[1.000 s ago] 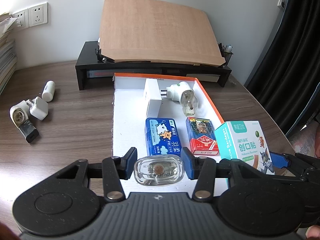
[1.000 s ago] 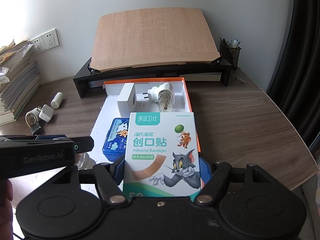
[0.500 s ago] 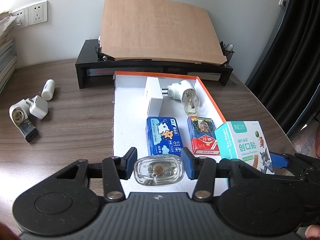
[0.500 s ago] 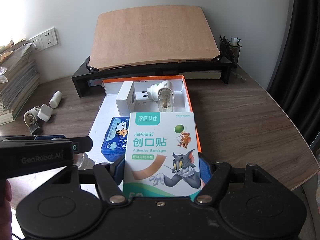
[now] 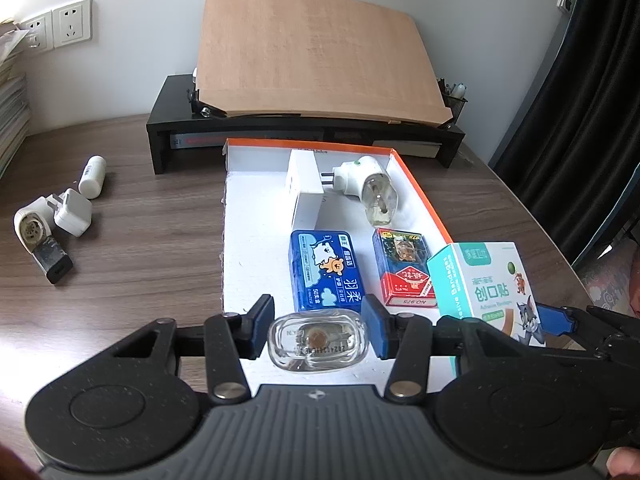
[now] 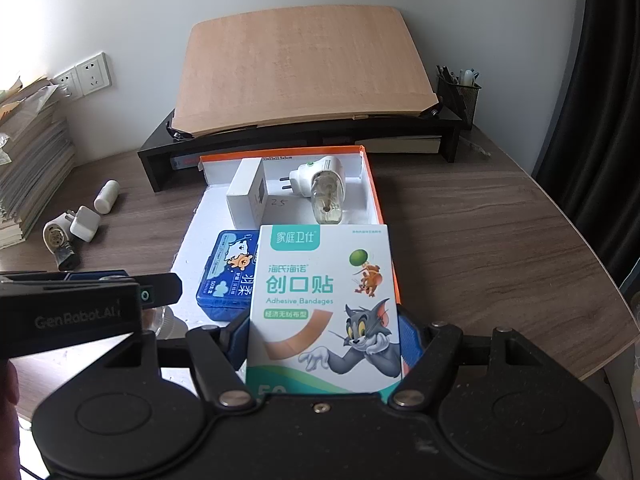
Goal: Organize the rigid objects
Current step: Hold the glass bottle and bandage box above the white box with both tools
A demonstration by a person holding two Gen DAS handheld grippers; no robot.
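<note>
Clear glass catches the light first: a small bottle [image 5: 318, 338] sits pinched between the blue pads of the left gripper [image 5: 318, 332], held over the near edge of the tray [image 5: 256, 216]. Its printed label is too small to read, and from the right side the bottle is nearly all hidden behind the gripper's black body. The right gripper [image 6: 324, 336] is clamped on a bandage box [image 6: 324, 300]; the box covers most of both pads and blocks the near right part of the tray, including the red pack [image 5: 402, 270] that only the left camera shows. A thumb tip pokes in at the bottom corner, the rest of the person cut off.

In the white, orange-rimmed tray lie a blue tin [image 5: 326, 270], a white box [image 5: 305, 188] and a plug-in vaporiser [image 5: 362, 180], each apart from the others. Whether the tray has a left wall I cannot tell.

The table [image 5: 140, 240] is dark wood grain. Left of the tray, well apart from it, lie a white charger [image 5: 73, 212], a small white bottle [image 5: 92, 176] and a worn plug with a dark end [image 5: 38, 240]. Behind stands a black riser [image 5: 304, 134] bearing a tilted wooden board [image 5: 316, 52], with a mesh pen pot [image 6: 458, 94] at its right end. Sockets [image 5: 72, 22] dot the white wall, papers stack at the left, a dark curtain [image 5: 592, 100] hangs at the right.
</note>
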